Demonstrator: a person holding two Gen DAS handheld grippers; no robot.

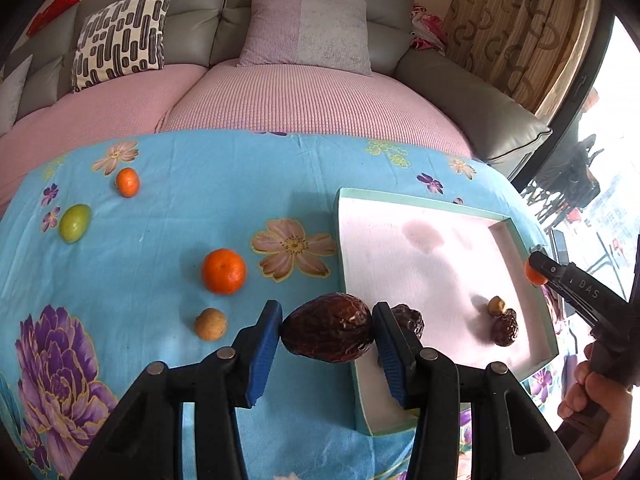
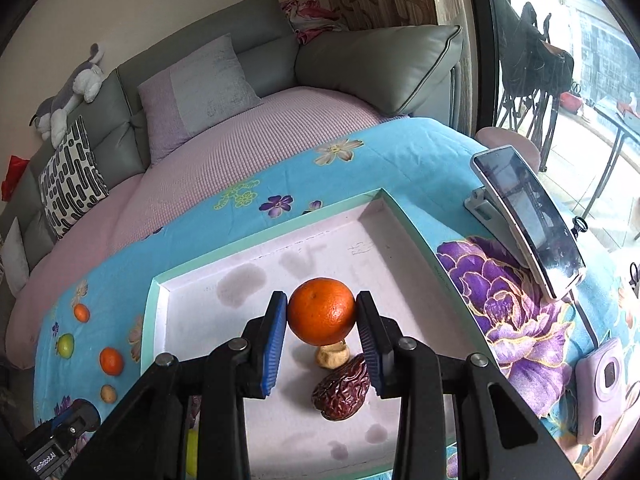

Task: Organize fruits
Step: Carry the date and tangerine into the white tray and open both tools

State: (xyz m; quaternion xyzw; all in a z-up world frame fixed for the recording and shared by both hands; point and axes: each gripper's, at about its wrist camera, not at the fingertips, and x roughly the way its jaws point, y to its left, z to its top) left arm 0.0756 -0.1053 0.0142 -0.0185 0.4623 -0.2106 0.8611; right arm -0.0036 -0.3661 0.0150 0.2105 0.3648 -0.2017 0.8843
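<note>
Blue pads of the left gripper (image 1: 326,330) sit clenched on a wrinkled brown date (image 1: 326,328), carried just at the near left edge of the white tray (image 1: 536,276); the right gripper (image 2: 321,320) is likewise clamped on an orange (image 2: 321,311), hanging above the tray floor with a second date (image 2: 342,394) and a small tan fruit (image 2: 331,356) lying just beneath it. To my eye both pieces are on their way into the tray, and doing it well means bringing each one low over a bare patch before letting go, the orange clear of the two fruits below so it does not roll onto them, the date fully past the rim. From the left camera you see what remains on the blue flowered cloth (image 1: 160,272): two more oranges, a green fruit (image 1: 75,223) and another tan one, plus a hand (image 1: 596,404) on the other tool. Only the right camera shows the phone on its stand (image 2: 532,224) and a small pink device near the table's edge.
</note>
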